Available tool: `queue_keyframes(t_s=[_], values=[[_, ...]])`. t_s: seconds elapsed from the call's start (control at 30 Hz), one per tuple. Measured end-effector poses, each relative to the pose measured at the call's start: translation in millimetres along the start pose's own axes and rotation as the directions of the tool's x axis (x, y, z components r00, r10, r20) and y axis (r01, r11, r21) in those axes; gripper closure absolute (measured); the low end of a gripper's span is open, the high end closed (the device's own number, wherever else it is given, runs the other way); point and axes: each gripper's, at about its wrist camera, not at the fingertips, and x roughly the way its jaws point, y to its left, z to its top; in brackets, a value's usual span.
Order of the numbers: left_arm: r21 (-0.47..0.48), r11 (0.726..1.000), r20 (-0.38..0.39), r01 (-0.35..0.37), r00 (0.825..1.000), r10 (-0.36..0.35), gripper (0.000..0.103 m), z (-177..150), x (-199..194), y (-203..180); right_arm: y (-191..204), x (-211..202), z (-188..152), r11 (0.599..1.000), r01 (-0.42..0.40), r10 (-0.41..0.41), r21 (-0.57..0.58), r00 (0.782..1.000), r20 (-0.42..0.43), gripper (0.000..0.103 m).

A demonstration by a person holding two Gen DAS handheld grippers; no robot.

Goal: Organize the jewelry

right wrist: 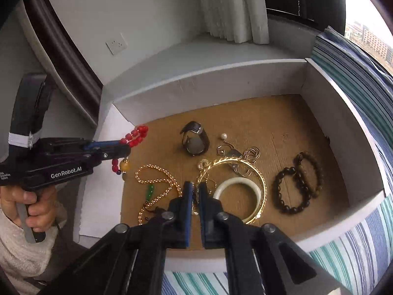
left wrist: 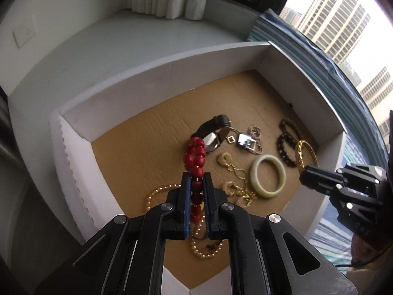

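My left gripper [left wrist: 196, 179] is shut on a red bead bracelet [left wrist: 195, 156] and holds it above the left part of a white box with a cardboard floor [left wrist: 137, 147]. In the right wrist view the left gripper [right wrist: 126, 145] holds the red beads [right wrist: 137, 134] with a yellow bead hanging below. My right gripper [right wrist: 195, 188] is shut on a thin gold bangle [right wrist: 255, 172], lifted over a pale jade bangle [right wrist: 245, 184]. In the left wrist view the right gripper [left wrist: 305, 173] grips the gold bangle [left wrist: 301, 151].
On the box floor lie a black watch [right wrist: 194, 139], a pearl necklace [left wrist: 157, 191], a gold chain with a green pendant [right wrist: 152, 186], two dark bead bracelets [right wrist: 298, 182], silver rings and charms [left wrist: 248, 140]. Box walls [right wrist: 343, 113] surround them. A striped cloth [right wrist: 356, 245] lies beneath.
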Motion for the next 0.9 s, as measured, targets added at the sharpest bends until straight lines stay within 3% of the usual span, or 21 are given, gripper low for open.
queue_keyframes(t_s=[0.13, 0.2, 0.23, 0.27, 0.33, 0.4, 0.47, 0.57, 0.7, 0.77, 0.83, 0.9], values=[[-0.003, 1.0, -0.03, -0.027, 0.999, 0.027, 0.094, 3.1, 18.3, 4.9, -1.8, 34.6, 0.7, 0.999, 0.051, -0.05, 0.018, 0.997, -0.063, 0.094], [0.01, 0.999, -0.009, -0.051, 0.999, 0.051, 0.084, 1.0, 18.4, 3.7, -2.5, 42.9, 0.9, 0.998, 0.066, -0.063, 0.023, 0.994, -0.09, 0.091], [0.016, 0.998, 0.005, -0.064, 0.998, 0.064, 0.069, -1.2, 15.9, 2.4, -3.5, 42.7, 0.4, 0.998, 0.061, -0.058, 0.032, 0.994, -0.094, 0.078], [0.019, 0.997, 0.023, -0.08, 0.997, 0.08, 0.049, -3.6, 11.7, 1.2, -4.8, 39.2, -0.4, 0.997, 0.062, -0.058, 0.043, 0.995, -0.084, 0.071], [0.027, 0.992, 0.077, -0.121, 0.99, 0.119, 0.031, -9.7, 0.7, -1.7, -7.6, 25.2, -1.5, 0.995, 0.083, -0.08, 0.06, 0.996, -0.048, 0.06], [0.048, 0.986, 0.142, -0.16, 0.978, 0.152, 0.024, -16.7, -14.5, -9.8, -7.8, 8.2, -2.4, 0.991, 0.116, -0.115, 0.062, 0.993, -0.013, 0.056], [0.063, 0.978, 0.206, -0.2, 0.961, 0.184, 0.009, -23.8, -29.6, -20.7, -5.8, -10.3, -5.4, 0.989, 0.131, -0.133, 0.066, 0.991, 0.029, 0.047], [0.057, 0.968, 0.316, -0.243, 0.924, 0.213, 0.001, -39.1, -56.7, -35.4, 1.3, -33.9, -14.5, 0.983, 0.171, -0.176, 0.062, 0.981, 0.083, 0.038], [0.049, 0.964, 0.38, -0.263, 0.897, 0.225, 0.001, -55.1, -82.9, -47.4, 19.2, -57.2, -28.0, 0.978, 0.206, -0.21, 0.043, 0.968, 0.135, 0.034], [0.033, 0.958, 0.385, -0.283, 0.889, 0.249, 0.001, -61.6, -89.0, -50.6, 28.8, -65.6, -34.4, 0.976, 0.216, -0.218, 0.033, 0.964, 0.155, 0.025], [0.023, 0.958, 0.387, -0.284, 0.887, 0.254, 0.001, -66.6, -91.8, -52.4, 36.3, -71.9, -38.3, 0.975, 0.222, -0.223, 0.024, 0.961, 0.165, 0.023], [0.017, 0.962, 0.366, -0.272, 0.897, 0.247, 0.001, -70.1, -93.0, -51.6, 43.3, -76.8, -40.9, 0.97, 0.241, -0.24, 0.018, 0.956, 0.169, 0.023]])
